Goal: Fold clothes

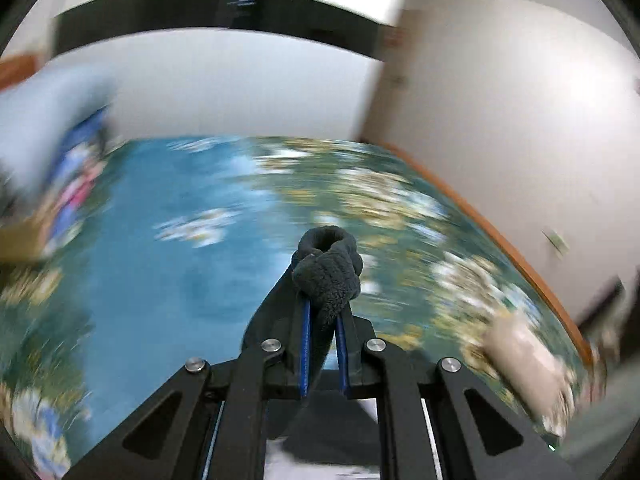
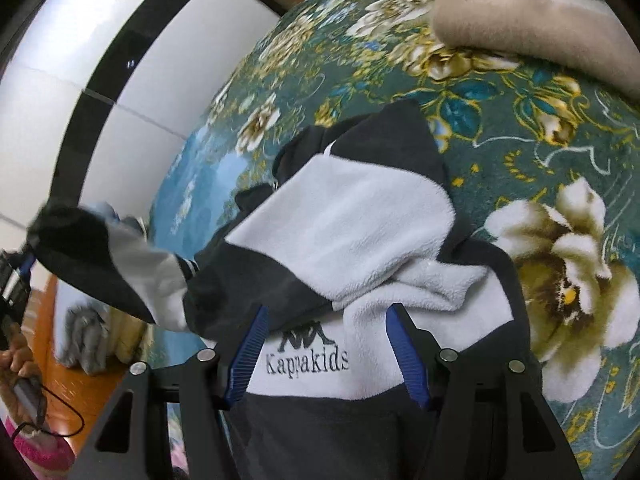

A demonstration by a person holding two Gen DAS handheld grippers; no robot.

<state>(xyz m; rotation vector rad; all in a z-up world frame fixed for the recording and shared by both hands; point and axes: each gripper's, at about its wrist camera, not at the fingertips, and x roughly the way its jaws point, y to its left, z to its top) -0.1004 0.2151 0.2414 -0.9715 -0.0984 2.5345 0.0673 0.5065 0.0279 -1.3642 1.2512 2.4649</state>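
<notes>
1. Right wrist view: the fleece [image 2: 340, 216] lies bunched on the blanket [image 2: 560, 128], just under my right gripper [image 2: 326, 350], whose jaws stand apart, not pressing it.
2. My left gripper [image 1: 322, 312] is clenched on its dark cuff [image 1: 326, 264], lifted clear at far left.
3. It looks soft, light and floppy; I'd judge hems and cuffs the best holds.
4. A beige cloth [image 2: 532, 20] lies far right.
</notes>
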